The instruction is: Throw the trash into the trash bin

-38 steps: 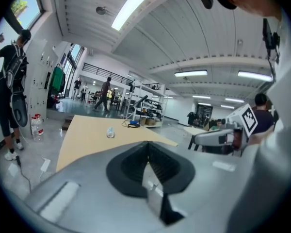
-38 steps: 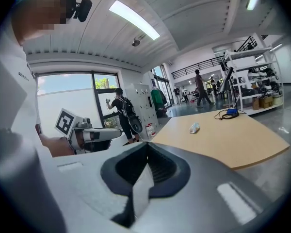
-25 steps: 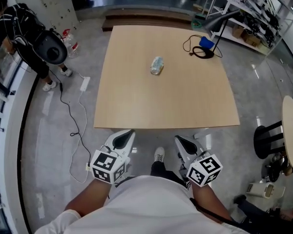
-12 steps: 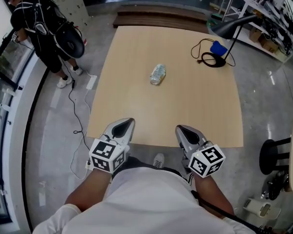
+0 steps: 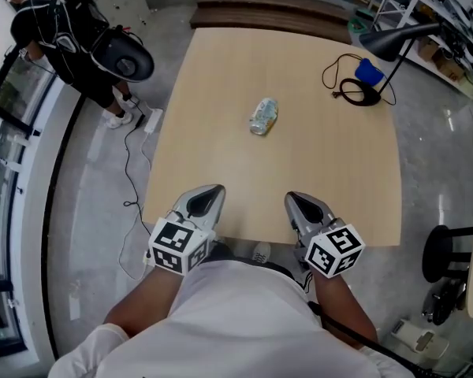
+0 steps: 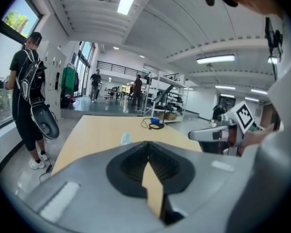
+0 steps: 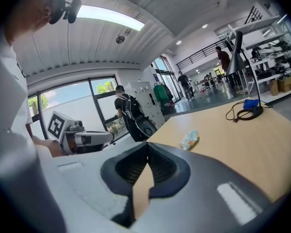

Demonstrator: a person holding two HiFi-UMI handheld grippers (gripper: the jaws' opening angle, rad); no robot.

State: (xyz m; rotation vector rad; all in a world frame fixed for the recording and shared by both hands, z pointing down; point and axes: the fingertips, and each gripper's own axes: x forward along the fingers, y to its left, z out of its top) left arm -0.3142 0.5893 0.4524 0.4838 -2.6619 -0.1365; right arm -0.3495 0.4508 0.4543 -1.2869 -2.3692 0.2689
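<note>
The trash, a crumpled pale plastic bottle [image 5: 263, 116], lies on its side near the middle of the wooden table [image 5: 331, 172]. It also shows small ahead in the left gripper view [image 6: 124, 139] and in the right gripper view [image 7: 189, 140]. My left gripper [image 5: 212, 190] and right gripper [image 5: 292, 199] hover side by side over the table's near edge, well short of the bottle. Both are shut, tips together, with nothing between them. No trash bin shows in any view.
A black desk lamp [image 5: 394, 38] with a coiled cable [image 5: 355, 91] and a blue object [image 5: 368, 71] stands at the table's far right. A person with a backpack [image 5: 63, 22] stands far left. A power strip [image 5: 150, 120] lies on the floor; a stool [image 5: 449, 250] sits right.
The table has come closer in the head view. Both grippers moved forward from over the floor to the table's near edge. The person at the far left shifted slightly.
</note>
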